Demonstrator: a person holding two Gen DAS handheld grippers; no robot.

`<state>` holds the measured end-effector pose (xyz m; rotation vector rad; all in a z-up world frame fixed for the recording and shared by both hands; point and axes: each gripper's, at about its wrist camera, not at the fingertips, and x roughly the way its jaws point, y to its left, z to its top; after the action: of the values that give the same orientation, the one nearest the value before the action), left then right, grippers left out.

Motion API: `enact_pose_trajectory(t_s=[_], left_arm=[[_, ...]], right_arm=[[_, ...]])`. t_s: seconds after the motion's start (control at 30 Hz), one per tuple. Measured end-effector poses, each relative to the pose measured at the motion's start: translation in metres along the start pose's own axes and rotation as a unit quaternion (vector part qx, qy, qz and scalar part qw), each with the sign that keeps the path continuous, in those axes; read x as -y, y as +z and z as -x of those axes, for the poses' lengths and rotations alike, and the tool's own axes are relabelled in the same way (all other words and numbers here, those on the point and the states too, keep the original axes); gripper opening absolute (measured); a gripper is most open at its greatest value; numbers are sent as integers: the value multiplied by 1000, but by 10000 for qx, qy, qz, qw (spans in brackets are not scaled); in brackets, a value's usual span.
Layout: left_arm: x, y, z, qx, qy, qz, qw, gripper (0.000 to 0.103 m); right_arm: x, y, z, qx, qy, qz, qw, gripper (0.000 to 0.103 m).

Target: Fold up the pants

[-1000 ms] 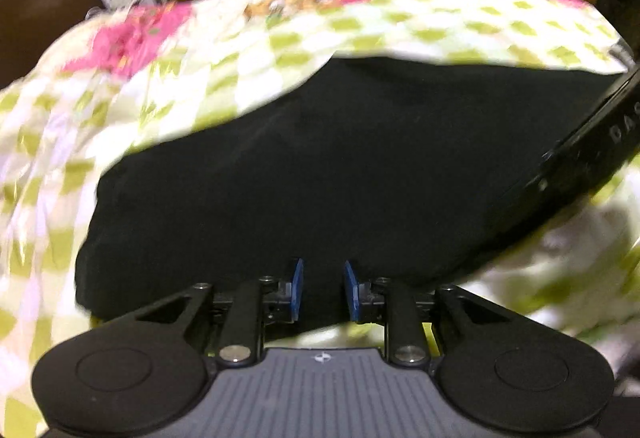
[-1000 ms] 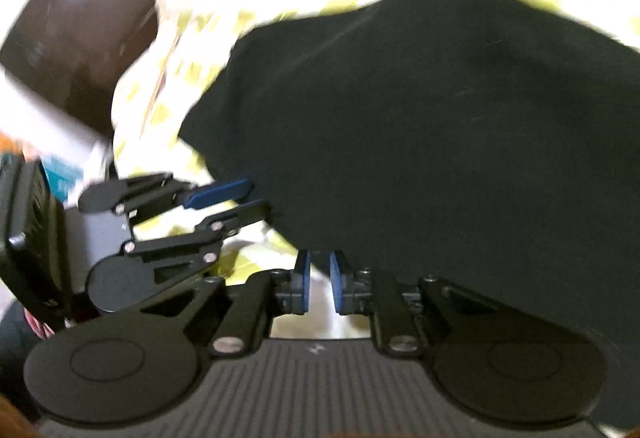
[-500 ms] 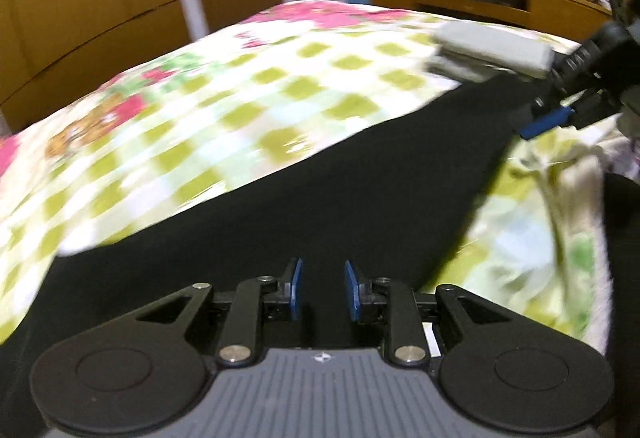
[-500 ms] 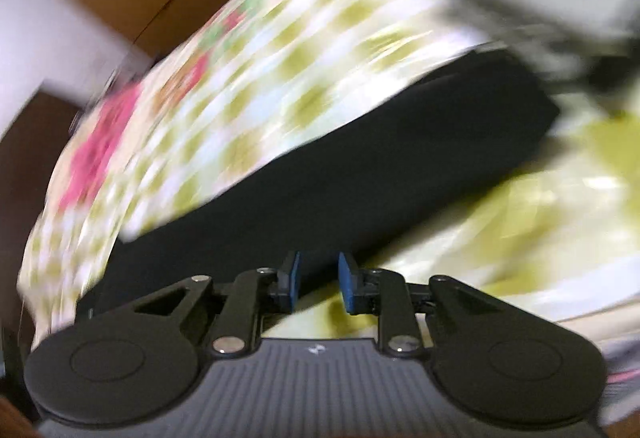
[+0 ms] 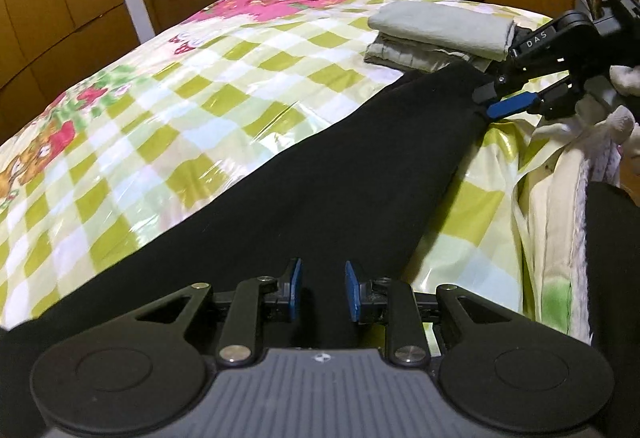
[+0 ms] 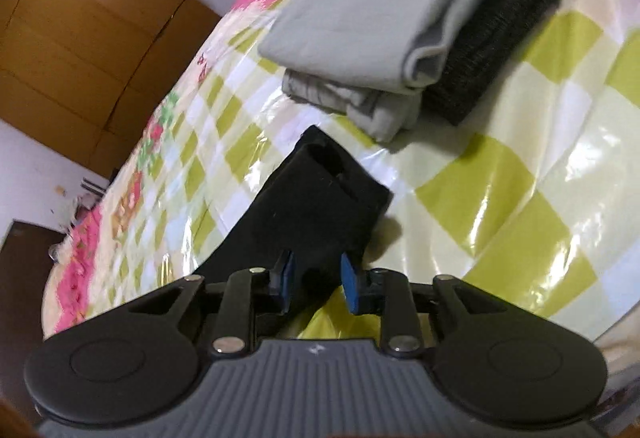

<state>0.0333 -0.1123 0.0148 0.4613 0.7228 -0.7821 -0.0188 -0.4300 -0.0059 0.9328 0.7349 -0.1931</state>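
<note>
White letters "DAS" on right gripper [image 5: 516,103] body. One pair black fabric pants [image 5: 320,193] stretched long across green-checked glossy bedsheet [image 5: 180,109]. Left gripper [image 5: 320,290] jaws slightly apart, pants cloth between; pinch unclear. Right gripper at leg end, jaws slightly apart, grip unclear. One stack folded grey clothes [image 6: 360,9] beyond, dark ribbed garment [image 6: 500,17] beside it.

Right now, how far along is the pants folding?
Done: grey folded clothes are stacked aside. In hand: the black pants lie stretched long, left claw at one end, right claw at the cuff. Still to do: folding them across and stacking.
</note>
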Motion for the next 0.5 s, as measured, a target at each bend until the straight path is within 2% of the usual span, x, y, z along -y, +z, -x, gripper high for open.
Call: enact_pose_trajectory(t_s=[0.1,0.23,0.5], left_arm=[[4,5,-3,31,-59,-40,10000,38],[7,9,-7,103,-131,-26,9999,38],[12,10,-9,159,-223,-27,9996,38]], right_arm=[[5,2,9,191,84,-138,9997,27],[10,5,19,500,-130,-116,9986,28],[4,12,3,225,-138,-4,9997,29]])
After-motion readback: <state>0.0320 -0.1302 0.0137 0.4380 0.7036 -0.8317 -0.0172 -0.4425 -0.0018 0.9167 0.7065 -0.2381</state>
